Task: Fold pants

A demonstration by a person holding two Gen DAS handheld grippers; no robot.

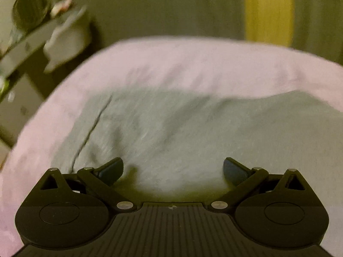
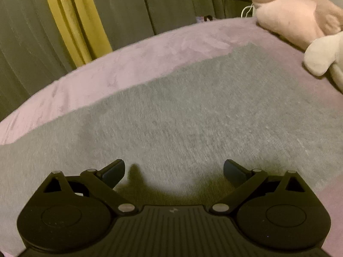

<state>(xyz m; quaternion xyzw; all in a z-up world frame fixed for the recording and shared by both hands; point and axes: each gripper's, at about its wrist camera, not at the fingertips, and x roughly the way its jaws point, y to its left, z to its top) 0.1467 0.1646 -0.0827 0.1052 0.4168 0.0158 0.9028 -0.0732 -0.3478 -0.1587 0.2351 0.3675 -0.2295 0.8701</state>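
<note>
Grey pants [image 2: 182, 111] near pink plush toy [image 2: 300, 19].

The grey knit pants [image 2: 182, 117] lie spread on the pink plush bedcover [image 2: 120, 75], filling the lower and middle frame of the right wrist view, with bedcover showing beyond them toward the upper left. At the upper right of that frame, the pink stuffed toy [image 2: 295, 19] and the white stuffed toy [image 2: 321, 57] rest on the bedcover, just past the pants' far end. Behind the bed hang the grey curtain [image 2: 171, 2] and, at upper left, the yellow curtain [image 2: 72, 19]. In the left wrist view, a grey shelf [image 1: 32, 42] stands at the upper left beside the bed.
</note>
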